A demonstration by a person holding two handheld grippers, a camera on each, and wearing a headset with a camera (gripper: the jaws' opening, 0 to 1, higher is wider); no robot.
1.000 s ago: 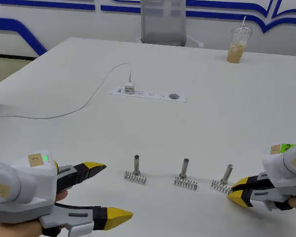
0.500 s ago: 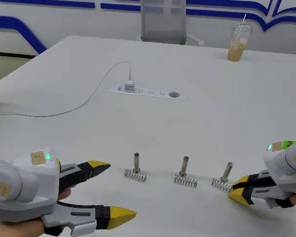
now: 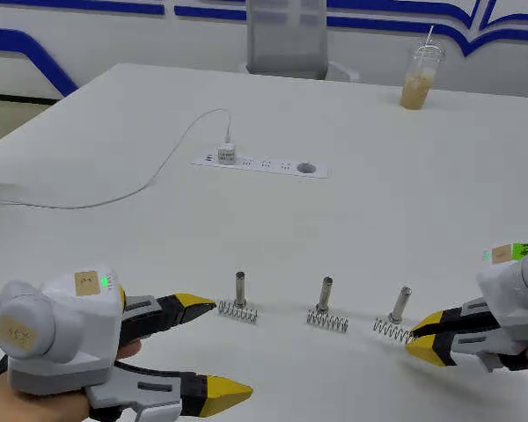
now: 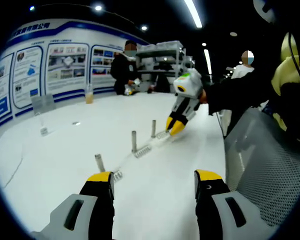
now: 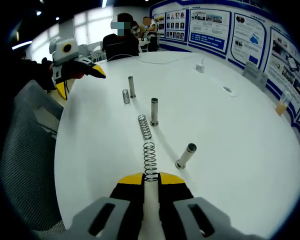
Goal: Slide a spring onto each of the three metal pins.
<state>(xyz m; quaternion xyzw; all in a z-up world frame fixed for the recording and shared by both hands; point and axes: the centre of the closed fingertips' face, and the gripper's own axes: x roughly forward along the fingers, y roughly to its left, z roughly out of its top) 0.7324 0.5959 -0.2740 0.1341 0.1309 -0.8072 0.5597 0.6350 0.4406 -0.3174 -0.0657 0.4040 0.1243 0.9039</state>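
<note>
Since no spring sits on a pin yet, the task reads as barely started: all three are left to do.

Landmark: middle pin point(image 3: 325, 293), upright on the white table point(image 3: 378, 220). Middle spring point(image 3: 327, 322) lies flat at its foot, on the near side.

Left pin point(image 3: 240, 288) stands left of the middle pin, bare, with left spring point(image 3: 238, 310) flat at its base. Right pin point(image 3: 402, 303) stands right of the middle pin, also bare, and looks tilted. Right spring point(image 3: 392, 331) lies flat just beside its base.

Right gripper point(image 3: 418, 337) comes in from the right of the middle pin, beyond the right pin. Its jaws are clenched on the outer end of the right spring. In the right gripper view the coil runs straight out from the yellow tips. As far as I can tell the spring lies on the table, not lifted.

Left gripper point(image 3: 216, 345) sits left of and nearer than the middle pin, jaws spread wide with nothing between them. Its far tip is just beside the left spring's end; contact cannot be told.

Judgement: the first spring is in hand but threading has not begun. It has to be raised, lined up over the right pin's top and slid down, then the same for the other two.

Power strip point(image 3: 260, 164) and cup point(image 3: 416, 79) lie well beyond the middle pin, out of the work.
</note>
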